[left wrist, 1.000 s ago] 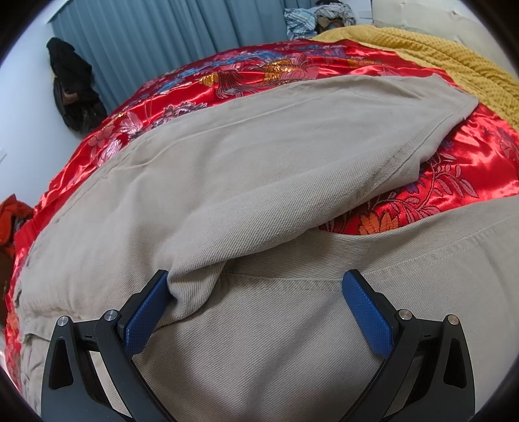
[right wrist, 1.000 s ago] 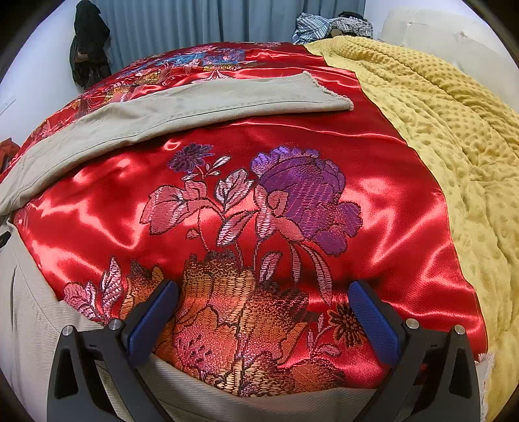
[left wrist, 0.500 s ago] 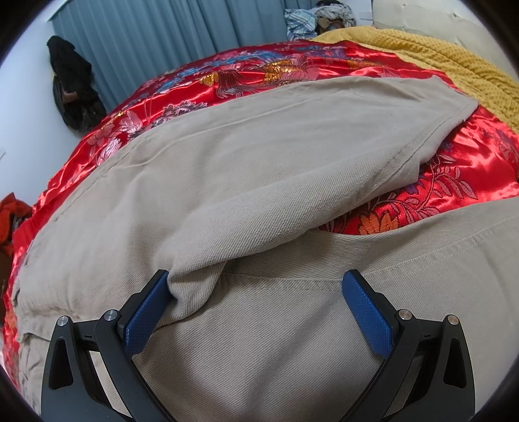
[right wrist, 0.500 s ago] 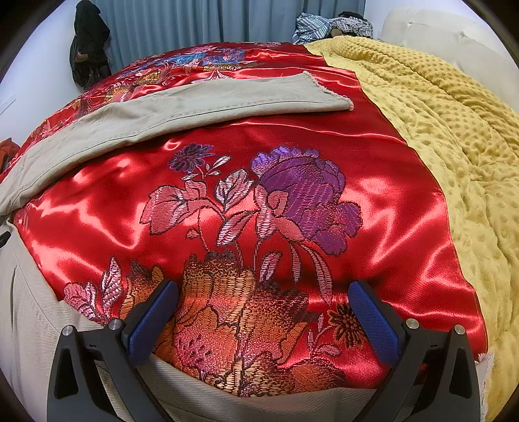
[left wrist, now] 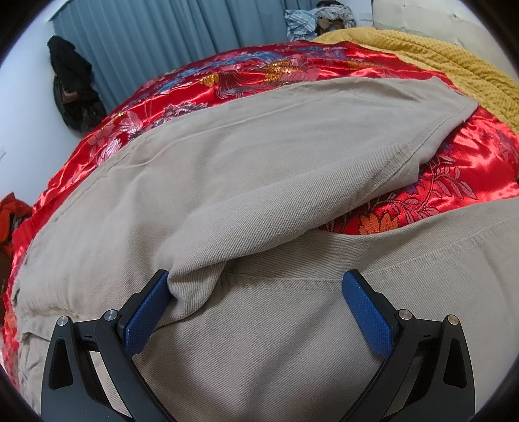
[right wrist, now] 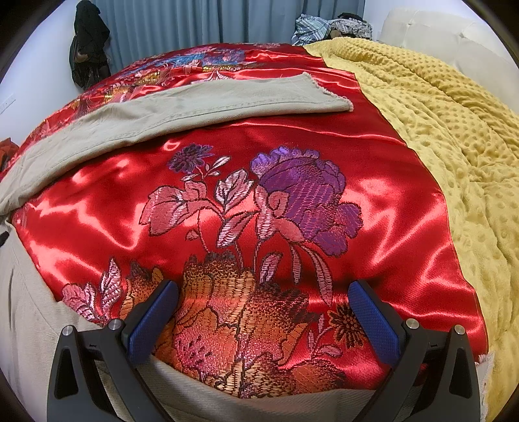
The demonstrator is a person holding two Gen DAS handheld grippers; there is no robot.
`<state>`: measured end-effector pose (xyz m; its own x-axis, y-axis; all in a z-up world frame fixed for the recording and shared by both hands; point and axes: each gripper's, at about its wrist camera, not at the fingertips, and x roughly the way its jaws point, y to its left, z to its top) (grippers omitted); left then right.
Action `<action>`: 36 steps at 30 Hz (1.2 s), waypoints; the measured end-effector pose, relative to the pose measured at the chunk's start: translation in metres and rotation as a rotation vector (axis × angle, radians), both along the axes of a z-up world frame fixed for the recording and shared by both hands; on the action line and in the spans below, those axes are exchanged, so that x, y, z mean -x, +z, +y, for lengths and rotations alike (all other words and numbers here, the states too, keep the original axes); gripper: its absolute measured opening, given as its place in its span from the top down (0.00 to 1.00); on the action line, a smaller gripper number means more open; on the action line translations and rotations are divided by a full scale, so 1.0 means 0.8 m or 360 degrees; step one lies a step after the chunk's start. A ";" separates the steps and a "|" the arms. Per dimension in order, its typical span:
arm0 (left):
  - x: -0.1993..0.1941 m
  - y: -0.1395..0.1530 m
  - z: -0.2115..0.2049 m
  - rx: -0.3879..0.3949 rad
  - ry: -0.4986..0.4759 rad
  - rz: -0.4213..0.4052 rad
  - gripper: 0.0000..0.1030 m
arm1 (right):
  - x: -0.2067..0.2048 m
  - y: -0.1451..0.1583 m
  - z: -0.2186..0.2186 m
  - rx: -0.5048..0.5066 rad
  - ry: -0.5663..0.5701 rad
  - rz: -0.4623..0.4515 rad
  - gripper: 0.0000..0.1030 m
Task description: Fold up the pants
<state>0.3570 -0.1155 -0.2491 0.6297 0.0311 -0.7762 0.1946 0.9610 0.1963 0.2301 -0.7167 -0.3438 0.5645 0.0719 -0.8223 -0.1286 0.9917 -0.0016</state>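
Beige pants (left wrist: 259, 168) lie spread on a red floral satin bedspread (left wrist: 460, 181). In the left wrist view my left gripper (left wrist: 256, 292) is open over the crotch, where the two legs part; its left pad touches a fold of the far leg. In the right wrist view the far leg (right wrist: 194, 104) stretches across the bedspread (right wrist: 259, 201), its hem at the right. The near leg's edge (right wrist: 29, 324) runs under my right gripper (right wrist: 262, 305), which is open with nothing between its pads.
A yellow dotted blanket (right wrist: 454, 146) covers the bed's right side. Blue curtains (left wrist: 162, 42) and a dark hanging bag (left wrist: 74, 87) stand behind. Crumpled clothes (right wrist: 327, 26) lie at the far end. An orange item (left wrist: 13, 217) sits at the left.
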 end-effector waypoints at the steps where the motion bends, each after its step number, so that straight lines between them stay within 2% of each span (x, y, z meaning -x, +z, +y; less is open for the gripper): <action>1: 0.000 0.000 0.000 0.0000 0.0000 -0.0002 0.00 | 0.000 -0.001 0.000 -0.0004 0.0000 -0.0001 0.00; 10: 0.002 -0.002 0.001 0.0000 0.0000 -0.0017 0.00 | -0.003 -0.001 0.002 0.0021 0.0019 0.0027 0.00; 12: 0.002 -0.002 0.001 0.0001 0.0000 -0.0018 0.00 | -0.003 0.001 -0.006 -0.0038 0.0046 0.0045 0.00; 16: 0.003 -0.002 0.003 0.0018 0.0000 -0.0022 0.00 | 0.016 0.018 -0.045 -0.0389 -0.0043 -0.0008 0.00; 18: 0.002 0.000 0.003 0.0020 0.0002 -0.0007 0.00 | 0.025 0.042 -0.050 -0.0441 -0.0103 -0.0079 0.00; 20: 0.000 0.007 0.000 -0.0004 0.0010 0.0033 0.01 | 0.022 0.072 -0.036 -0.0533 -0.0074 -0.0137 0.00; 22: 0.000 0.025 -0.003 -0.0003 0.0027 0.0041 0.01 | 0.005 0.106 0.002 -0.0812 0.0134 -0.0139 0.00; 23: 0.003 0.045 -0.002 0.0065 0.0010 -0.0017 0.01 | -0.013 0.125 0.038 -0.0954 0.0313 -0.0086 0.00; 24: 0.005 0.060 -0.002 0.0125 -0.0011 -0.0076 0.01 | -0.026 0.135 0.067 -0.0974 0.0416 -0.0047 0.00; 25: 0.004 0.075 -0.001 0.0178 -0.0033 -0.0130 0.01 | -0.039 0.146 0.096 -0.0950 0.0513 -0.0022 0.00; 27: -0.012 0.099 -0.002 0.0245 -0.0066 -0.0199 0.00 | -0.071 0.161 0.168 -0.0774 0.0656 -0.0039 0.00; 30: -0.057 0.102 -0.004 0.0270 -0.0072 -0.0189 0.00 | -0.132 0.143 0.240 -0.0598 0.0688 0.0049 0.00; 33: -0.099 0.066 0.010 0.0274 0.0032 -0.0106 0.00 | -0.195 0.100 0.258 -0.0545 0.0572 0.0209 0.01; 36: -0.126 0.005 0.044 0.0374 0.0187 0.0141 0.01 | -0.235 0.064 0.227 -0.0535 0.0413 0.0246 0.01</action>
<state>0.4581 -0.0799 -0.2451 0.5617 -0.0876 -0.8227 0.0857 0.9952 -0.0474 0.4181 -0.5351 -0.2930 0.3650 0.4726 -0.8022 -0.3465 0.8686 0.3541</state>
